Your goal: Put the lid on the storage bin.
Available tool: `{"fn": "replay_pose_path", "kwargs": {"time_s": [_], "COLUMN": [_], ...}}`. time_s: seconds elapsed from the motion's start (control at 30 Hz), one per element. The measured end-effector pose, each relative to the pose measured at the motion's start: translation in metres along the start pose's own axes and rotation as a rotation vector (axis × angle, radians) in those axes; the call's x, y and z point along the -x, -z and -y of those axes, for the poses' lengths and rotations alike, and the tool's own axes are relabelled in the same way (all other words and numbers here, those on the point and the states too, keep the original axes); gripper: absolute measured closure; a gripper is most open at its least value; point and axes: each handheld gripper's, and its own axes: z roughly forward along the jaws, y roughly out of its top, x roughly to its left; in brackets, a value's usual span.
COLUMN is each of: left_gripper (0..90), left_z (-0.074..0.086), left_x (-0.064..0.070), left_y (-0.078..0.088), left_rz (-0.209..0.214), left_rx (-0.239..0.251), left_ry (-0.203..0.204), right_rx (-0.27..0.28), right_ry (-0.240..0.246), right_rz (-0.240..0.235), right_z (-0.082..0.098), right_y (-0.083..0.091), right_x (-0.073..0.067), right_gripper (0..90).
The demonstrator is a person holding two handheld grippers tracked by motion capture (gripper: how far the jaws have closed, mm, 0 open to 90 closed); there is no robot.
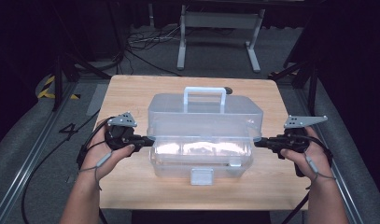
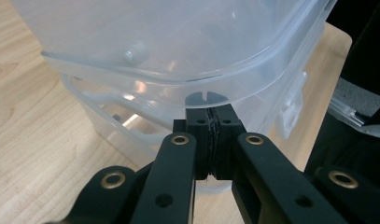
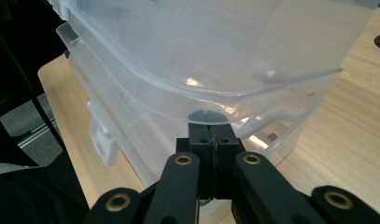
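Box: clear plastic storage box (image 1: 201, 158), mid-table, slightly toward person's side; latch tab on near wall.
Lid: clear hinged lid w/ pale handle (image 1: 205, 108), raised, tilted back off the box rim.
L gripper: left gripper (image 1: 149, 140) at lid's left edge; jaws pressed together, tips under lid rim (image 2: 187, 81).
R gripper: right gripper (image 1: 256, 143) at lid's right edge; jaws pressed together, tips under rim (image 3: 211, 95).
Table: light wooden table (image 1: 131, 93); bare strips left, right, front and behind box.
Hole: small dark hole (image 1: 228, 90) near far edge.
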Motion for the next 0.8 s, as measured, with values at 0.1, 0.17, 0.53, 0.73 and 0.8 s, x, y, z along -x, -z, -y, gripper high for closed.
{"fn": "replay_pose_path", "kwargs": {"time_s": [0.1, 0.17, 0.53, 0.73, 0.8], "left_gripper": [88.3, 88.3, 87.9, 87.9, 87.9], "left_z": [0.0002, 0.0005, 0.0028, 0.0041, 0.0043], "left_x": [0.0008, 0.0008, 0.0009, 0.0011, 0.0016], "left_y": [-0.0002, -0.0004, -0.0027, -0.0043, -0.0049], "left_rz": [0.002, 0.004, 0.025, 0.037, 0.039], "left_rx": [-0.014, -0.025, -0.078, -0.101, -0.11], "left_ry": [-0.001, -0.004, -0.011, -0.007, -0.011], "right_rx": [-0.016, -0.025, -0.086, -0.112, -0.126], "right_ry": [0.003, 0.007, 0.016, 0.024, 0.024], "right_rz": [-0.003, -0.004, -0.009, -0.02, -0.023], "right_z": [0.0004, 0.0007, 0.0025, 0.0036, 0.0041], "right_y": [-0.0006, -0.001, -0.0049, -0.0063, -0.0071], "right_x": [-0.0006, -0.0008, -0.0015, -0.0014, -0.0017], "right_gripper": [90.0, 90.0, 90.0, 88.8, 88.7]}}
